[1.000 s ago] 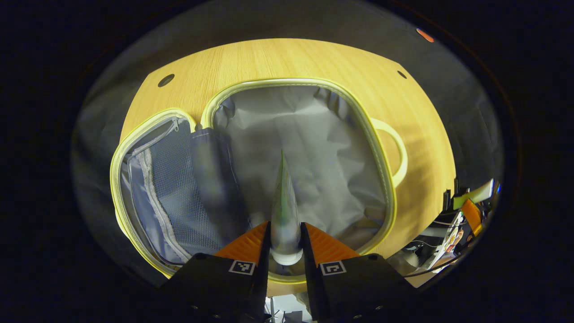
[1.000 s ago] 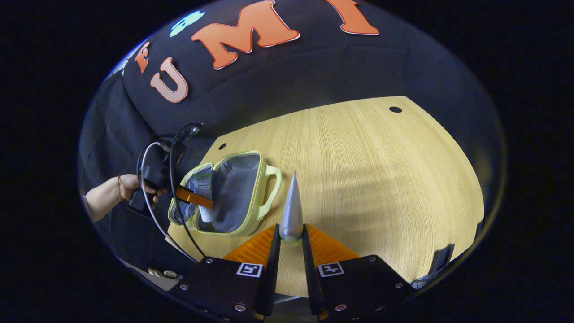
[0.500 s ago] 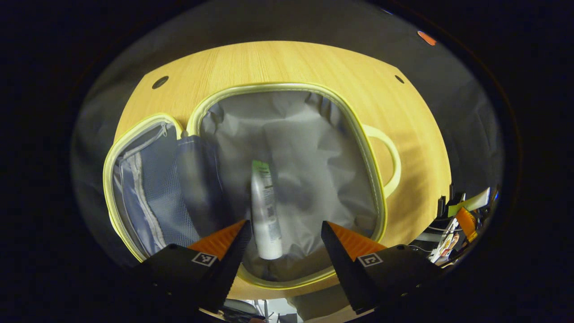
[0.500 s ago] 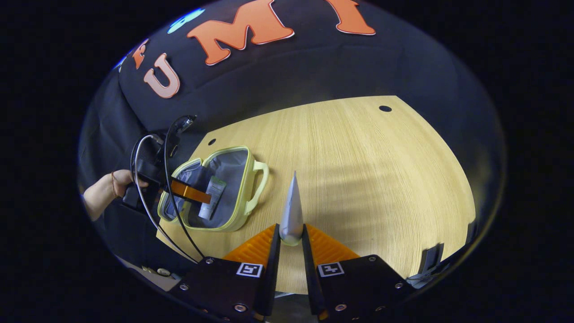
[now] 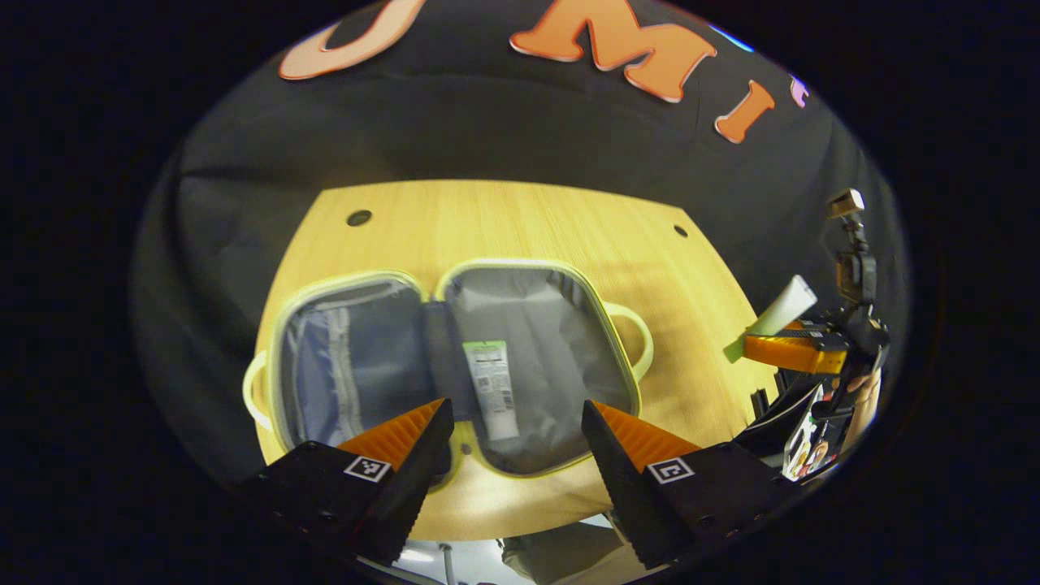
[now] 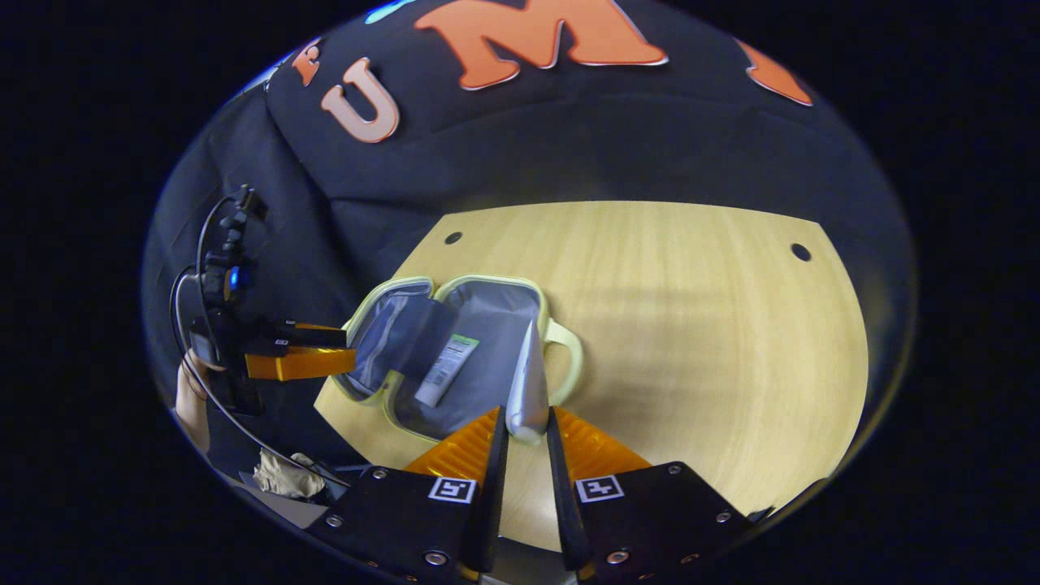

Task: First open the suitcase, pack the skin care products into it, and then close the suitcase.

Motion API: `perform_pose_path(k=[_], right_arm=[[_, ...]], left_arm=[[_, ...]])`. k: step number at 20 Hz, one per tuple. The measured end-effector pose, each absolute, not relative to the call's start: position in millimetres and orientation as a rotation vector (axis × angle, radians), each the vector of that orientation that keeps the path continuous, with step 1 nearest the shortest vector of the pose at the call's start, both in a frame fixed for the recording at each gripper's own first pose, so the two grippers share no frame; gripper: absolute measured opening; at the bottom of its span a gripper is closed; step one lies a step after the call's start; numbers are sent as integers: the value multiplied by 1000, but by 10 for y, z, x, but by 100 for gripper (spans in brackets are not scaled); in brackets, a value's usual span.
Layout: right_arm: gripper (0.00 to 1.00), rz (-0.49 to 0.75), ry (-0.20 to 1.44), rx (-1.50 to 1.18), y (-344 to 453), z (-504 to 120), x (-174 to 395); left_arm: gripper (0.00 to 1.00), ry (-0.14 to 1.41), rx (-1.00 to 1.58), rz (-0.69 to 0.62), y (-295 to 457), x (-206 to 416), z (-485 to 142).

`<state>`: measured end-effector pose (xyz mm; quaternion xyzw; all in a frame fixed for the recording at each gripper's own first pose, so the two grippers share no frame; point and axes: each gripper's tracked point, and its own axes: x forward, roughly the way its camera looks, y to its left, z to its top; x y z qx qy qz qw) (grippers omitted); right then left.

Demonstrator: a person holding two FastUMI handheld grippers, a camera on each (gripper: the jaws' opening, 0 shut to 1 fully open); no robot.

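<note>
A small pale-yellow suitcase (image 5: 455,280) lies open on the wooden table, grey lining showing in both halves. A white tube with a green end (image 5: 491,388) rests in its right half, also visible in the right gripper view as the tube (image 6: 445,370) inside the suitcase (image 6: 561,341). My left gripper (image 5: 512,422) is open, pulled back above the suitcase's near edge with nothing between its fingers. My right gripper (image 6: 524,435) is shut on a second white tube (image 6: 526,390), held tip-forward over the suitcase's handle side. In the left gripper view that right gripper (image 5: 792,351) holds its tube (image 5: 778,313) at the far right.
The wooden table (image 6: 691,325) stretches wide to the right of the suitcase, with small round holes (image 6: 800,252) near its far corners. A hand (image 6: 191,398) holds the left gripper at the table's left edge. Clutter sits below the table's right edge (image 5: 812,447).
My left gripper opened and let the tube drop into the suitcase's right half, then drew back and up. My right gripper moved its tube toward the suitcase.
</note>
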<state>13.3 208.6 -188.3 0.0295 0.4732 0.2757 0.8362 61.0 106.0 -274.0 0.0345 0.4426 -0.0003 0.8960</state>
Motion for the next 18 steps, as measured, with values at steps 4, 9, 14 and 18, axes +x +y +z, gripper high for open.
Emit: perform_pose_path(k=[4, 9, 14, 18], right_arm=[[31, 692, 1113, -15, 2692, -2094, 204], [31, 699, 1335, -53, 3201, -2771, -43], [31, 593, 1458, -46, 3244, -3219, -13], [26, 544, 1462, -84, 3165, -3366, 29]], left_arm=[[98, 770, 86, 96, 1415, 200, -1995], [98, 725, 29, 156, 1683, -416, -1199], [98, 726, -19, 241, 1865, -1141, -720], [98, 742, -46, 277, 1966, -1392, -583]])
